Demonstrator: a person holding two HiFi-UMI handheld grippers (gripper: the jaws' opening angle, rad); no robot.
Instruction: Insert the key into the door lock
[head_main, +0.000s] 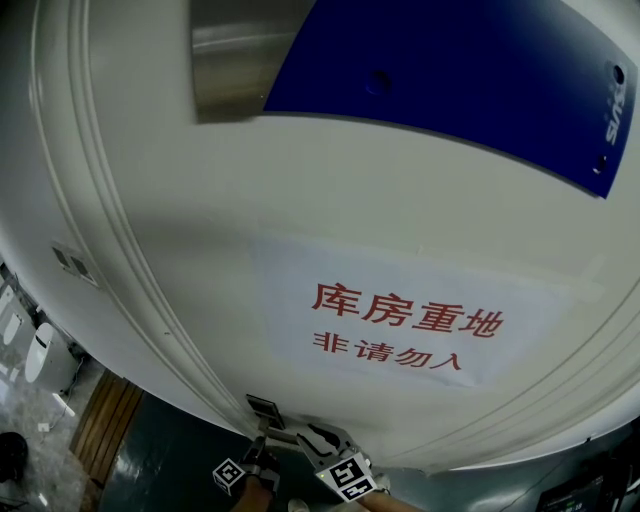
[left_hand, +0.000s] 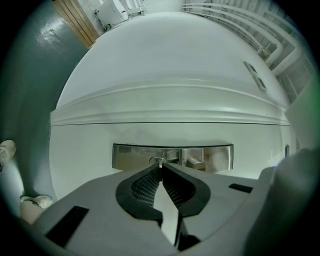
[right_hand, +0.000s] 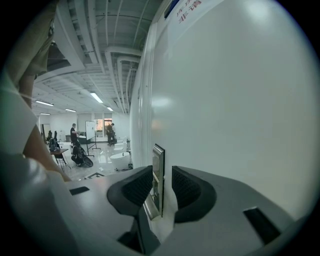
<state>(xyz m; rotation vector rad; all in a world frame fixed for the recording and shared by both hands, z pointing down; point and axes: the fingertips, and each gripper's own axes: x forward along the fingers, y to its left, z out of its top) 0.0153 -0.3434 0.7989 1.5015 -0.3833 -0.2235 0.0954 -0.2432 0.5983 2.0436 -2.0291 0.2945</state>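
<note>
The white door (head_main: 200, 250) fills the head view, with its steel lock plate (head_main: 265, 408) low down. In the left gripper view my left gripper (left_hand: 160, 168) is shut on the small silver key (left_hand: 160, 161). The key's tip pokes out just in front of the lock plate (left_hand: 130, 156), left of the door handle (left_hand: 195, 162). My right gripper (right_hand: 162, 176) points along the door face with its jaws a little apart. The edge of the lock plate (right_hand: 158, 165) and the door handle (right_hand: 149, 211) show through the gap. Both grippers, left (head_main: 258, 455) and right (head_main: 312, 437), sit at the head view's bottom edge.
A paper sign with red print (head_main: 400, 325) hangs on the door below a blue panel (head_main: 470, 70) and a steel plate (head_main: 235, 55). Left of the door lie a wooden strip (head_main: 105, 425) and white tubs (head_main: 40, 355). Behind, a hall holds people (right_hand: 75, 135).
</note>
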